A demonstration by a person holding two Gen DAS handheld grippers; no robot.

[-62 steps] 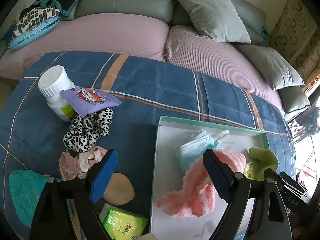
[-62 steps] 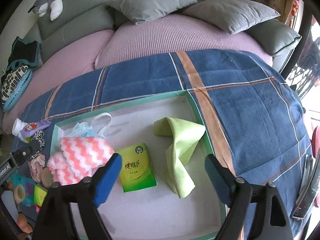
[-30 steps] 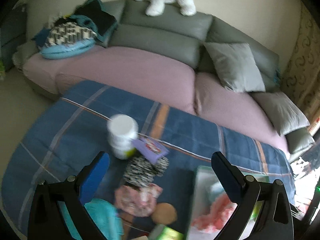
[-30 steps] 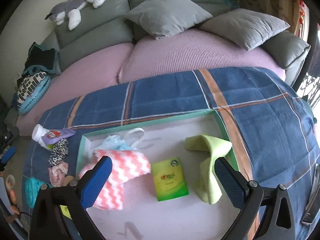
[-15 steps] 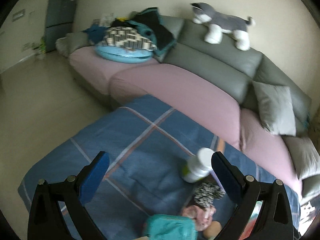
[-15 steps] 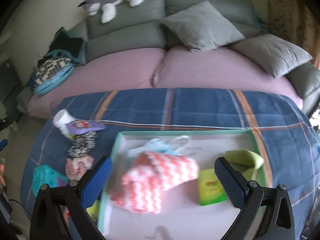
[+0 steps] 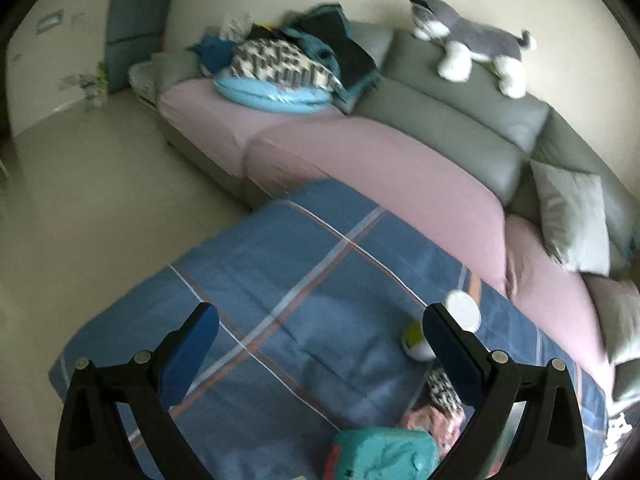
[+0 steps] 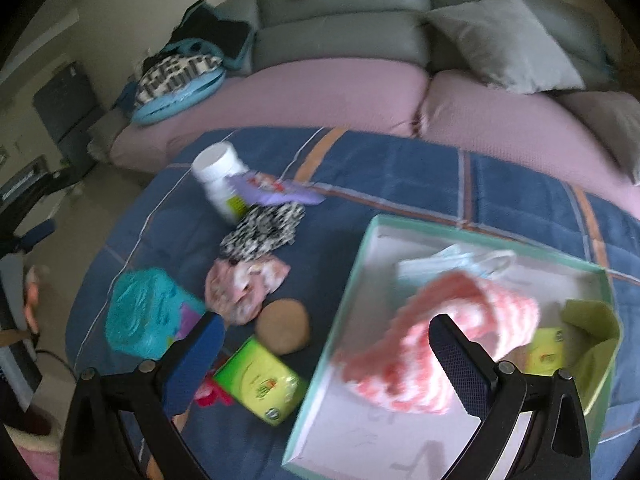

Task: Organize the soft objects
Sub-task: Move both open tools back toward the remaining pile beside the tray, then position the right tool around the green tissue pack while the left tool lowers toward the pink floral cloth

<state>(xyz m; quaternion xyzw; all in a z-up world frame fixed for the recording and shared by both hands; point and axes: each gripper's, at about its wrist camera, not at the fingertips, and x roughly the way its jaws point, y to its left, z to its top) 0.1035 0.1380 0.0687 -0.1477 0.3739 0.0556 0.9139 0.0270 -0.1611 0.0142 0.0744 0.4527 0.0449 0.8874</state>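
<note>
My right gripper (image 8: 322,348) is open and empty above the left wall of the green-rimmed tray (image 8: 352,280). The tray holds a pink-and-white knit piece (image 8: 444,344), a blue face mask (image 8: 440,264), a yellow-green cloth (image 8: 592,320) and a green packet (image 8: 546,350). Left of the tray lie a black-and-white scrunchie (image 8: 264,232), a pink floral cloth (image 8: 244,288), a teal pouch (image 8: 148,316), a tan round pad (image 8: 284,326) and a green tissue pack (image 8: 260,382). My left gripper (image 7: 316,336) is open and empty over the blue blanket (image 7: 304,280), left of the teal pouch (image 7: 384,452).
A white bottle (image 8: 220,178) and a purple packet (image 8: 272,192) lie at the far left of the blanket. A grey sofa with pink covers (image 7: 380,160), grey pillows (image 8: 504,44), a plush husky (image 7: 468,44) and a pile of clothes (image 7: 280,64) stands behind. Bare floor (image 7: 80,208) is left.
Both grippers have swung to the left. The left view left the tray and now faces the blanket's left corner and floor. The right view now takes in the loose items beside the tray.
</note>
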